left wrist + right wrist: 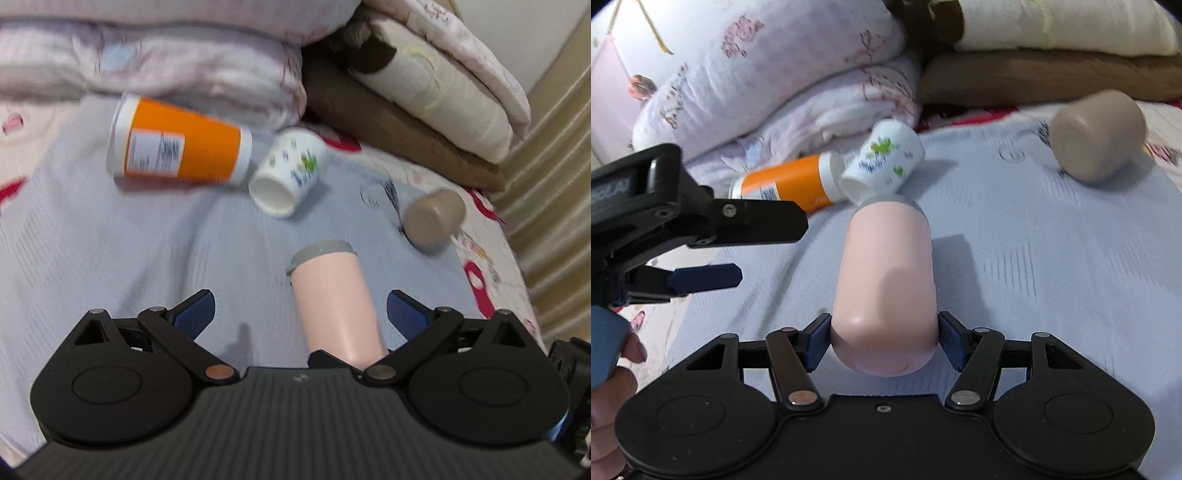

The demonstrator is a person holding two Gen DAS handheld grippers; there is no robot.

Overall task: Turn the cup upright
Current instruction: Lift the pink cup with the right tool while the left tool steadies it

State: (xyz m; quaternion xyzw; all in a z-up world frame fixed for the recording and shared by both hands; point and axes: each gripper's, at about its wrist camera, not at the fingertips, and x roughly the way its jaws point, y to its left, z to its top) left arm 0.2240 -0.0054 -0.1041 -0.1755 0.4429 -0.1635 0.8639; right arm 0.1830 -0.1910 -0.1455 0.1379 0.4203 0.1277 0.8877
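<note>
A pink cup with a grey lid (886,280) is held by its base end in my right gripper (882,341), which is shut on it, the lid end pointing away over the bed. In the left wrist view the same pink cup (332,302) sits between the wide-open blue pads (195,314) of my left gripper (301,314), nearer the right pad, not touched. My left gripper also shows in the right wrist view (709,277) at the left, open.
An orange cup (181,147), a white printed cup (291,170) and a beige cup (436,218) lie on their sides on the light blue bedspread (129,240). Folded quilts (166,55) and pillows (424,92) are stacked behind.
</note>
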